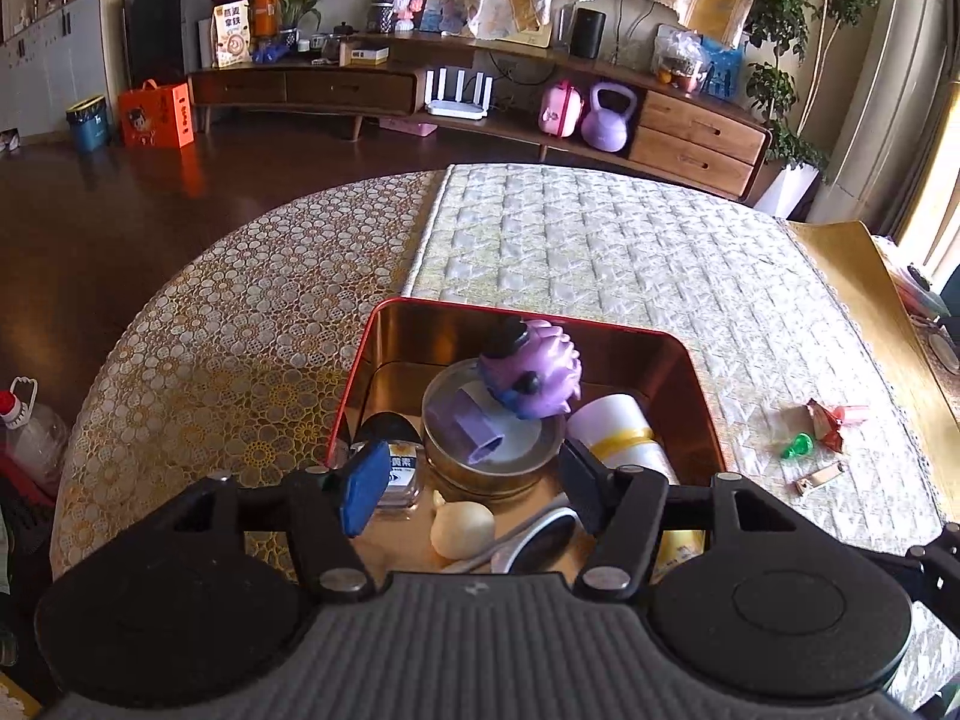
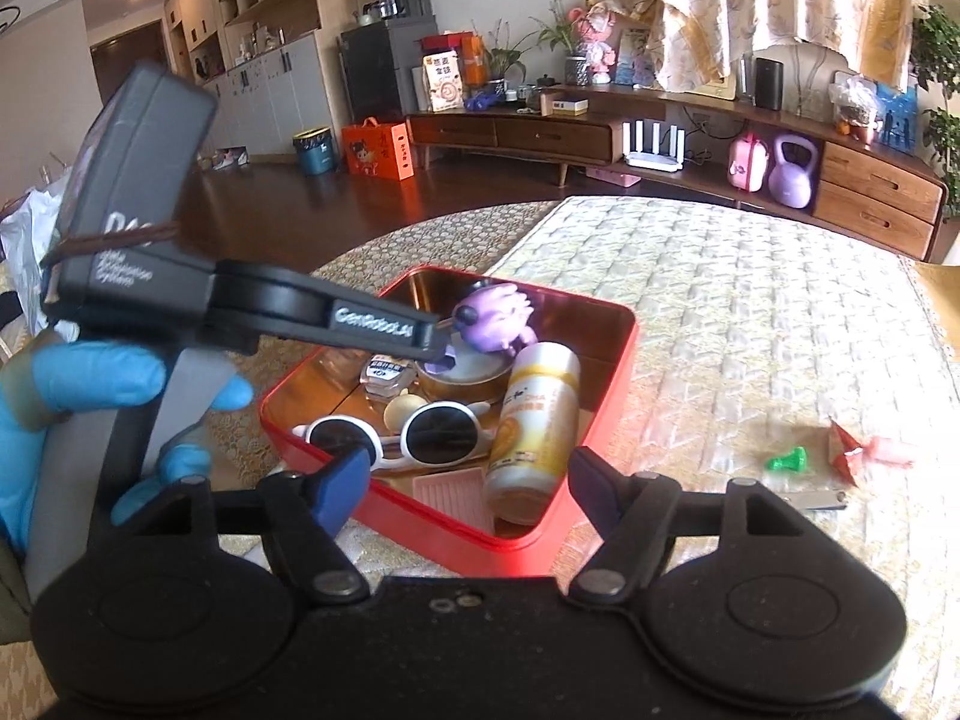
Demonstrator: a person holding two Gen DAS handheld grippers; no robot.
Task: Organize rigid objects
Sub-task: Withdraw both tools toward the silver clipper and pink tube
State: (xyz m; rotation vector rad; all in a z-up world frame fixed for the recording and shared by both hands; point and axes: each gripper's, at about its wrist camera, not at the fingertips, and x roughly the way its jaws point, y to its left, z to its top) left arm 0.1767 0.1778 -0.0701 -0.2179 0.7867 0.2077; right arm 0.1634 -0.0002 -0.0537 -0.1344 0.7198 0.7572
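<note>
A red tin box (image 1: 420, 333) with a gold inside stands on the quilted table. It holds a purple toy figure (image 1: 531, 369) resting on a round metal tin (image 1: 486, 450), a white and yellow bottle (image 2: 534, 420) on its side, white sunglasses (image 2: 414, 429), a small glass jar (image 1: 396, 474) and a beige lump (image 1: 462, 531). My left gripper (image 1: 474, 486) hangs open over the box's near part, holding nothing. A blue-gloved hand (image 2: 90, 384) carries it in the right wrist view. My right gripper (image 2: 468, 483) is open and empty above the box's near corner.
To the right of the box on the quilted cloth (image 1: 600, 240) lie a green pin (image 2: 789, 459), a red wrapper (image 2: 846, 450) and a nail clipper (image 2: 819, 501). A lace cloth (image 1: 240, 312) covers the table's left part. A plastic bottle (image 1: 30, 432) stands below, on the left.
</note>
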